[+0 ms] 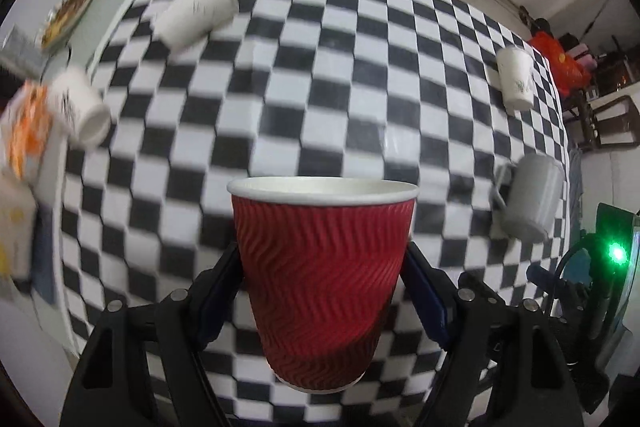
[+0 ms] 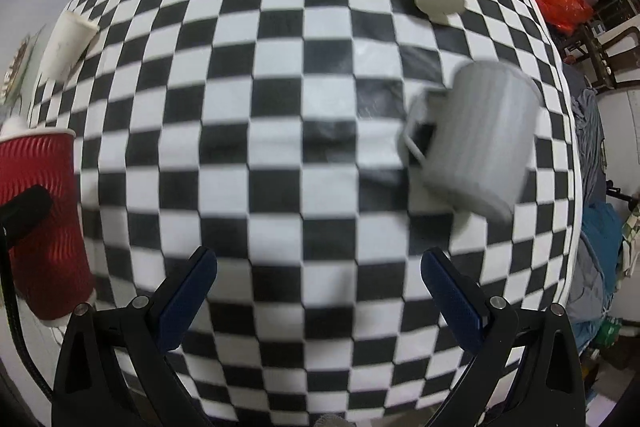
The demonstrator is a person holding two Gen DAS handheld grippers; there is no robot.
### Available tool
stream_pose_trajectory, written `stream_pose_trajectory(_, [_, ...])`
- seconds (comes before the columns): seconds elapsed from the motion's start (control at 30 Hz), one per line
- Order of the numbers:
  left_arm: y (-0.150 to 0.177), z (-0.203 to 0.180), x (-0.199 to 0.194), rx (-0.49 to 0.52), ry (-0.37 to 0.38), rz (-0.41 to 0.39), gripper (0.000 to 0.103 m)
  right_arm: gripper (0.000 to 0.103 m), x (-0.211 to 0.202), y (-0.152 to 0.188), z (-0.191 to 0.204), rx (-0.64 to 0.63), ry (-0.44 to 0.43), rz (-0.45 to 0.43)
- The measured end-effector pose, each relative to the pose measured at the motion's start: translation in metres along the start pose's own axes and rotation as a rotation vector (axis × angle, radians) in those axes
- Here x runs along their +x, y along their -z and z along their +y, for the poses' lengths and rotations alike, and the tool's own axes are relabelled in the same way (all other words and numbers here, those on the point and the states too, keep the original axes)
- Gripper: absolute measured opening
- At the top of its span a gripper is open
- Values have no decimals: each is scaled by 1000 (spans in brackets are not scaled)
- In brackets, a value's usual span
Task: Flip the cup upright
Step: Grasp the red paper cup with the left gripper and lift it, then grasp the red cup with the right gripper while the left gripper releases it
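- The red cup is a ribbed paper cup with a white rim and white inside; it stands mouth up, above the checkered tablecloth.
- The left gripper holds it, one blue-padded finger pressed on each side of the cup's wall.
- In the right wrist view the same red cup shows at the far left edge, upright, with a black finger across its side.
- The right gripper hangs over the cloth, its fingers spread wide with nothing between them.
- A grey mug lies ahead of it to the right, blurred.
- White paper cups lie farther out.
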State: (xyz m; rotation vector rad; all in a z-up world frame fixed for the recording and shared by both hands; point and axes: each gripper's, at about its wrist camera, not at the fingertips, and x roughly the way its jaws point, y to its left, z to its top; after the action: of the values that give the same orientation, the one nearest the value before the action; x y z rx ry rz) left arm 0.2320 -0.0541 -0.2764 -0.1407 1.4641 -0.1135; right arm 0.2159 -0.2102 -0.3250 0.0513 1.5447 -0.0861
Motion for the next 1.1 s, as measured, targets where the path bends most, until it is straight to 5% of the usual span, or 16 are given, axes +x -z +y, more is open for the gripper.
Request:
stream_pose_trajectory(0.17, [36,-14,21,-4,7,41,76,103,8,29,-45,21,-3,32])
stream_pose_trajectory(0.5, [51,-21,65,-9,-14,64,76,103,30,57,-54,62,7,78])
stream_pose_trajectory(0.87, [51,-25,71,40,-62,56,86,103,28,38,-59,53,17,43])
stream_pose_trajectory(1.1, [45,-25,51,33,-57,-28,93,103,22,21,-54,74,-6,-5])
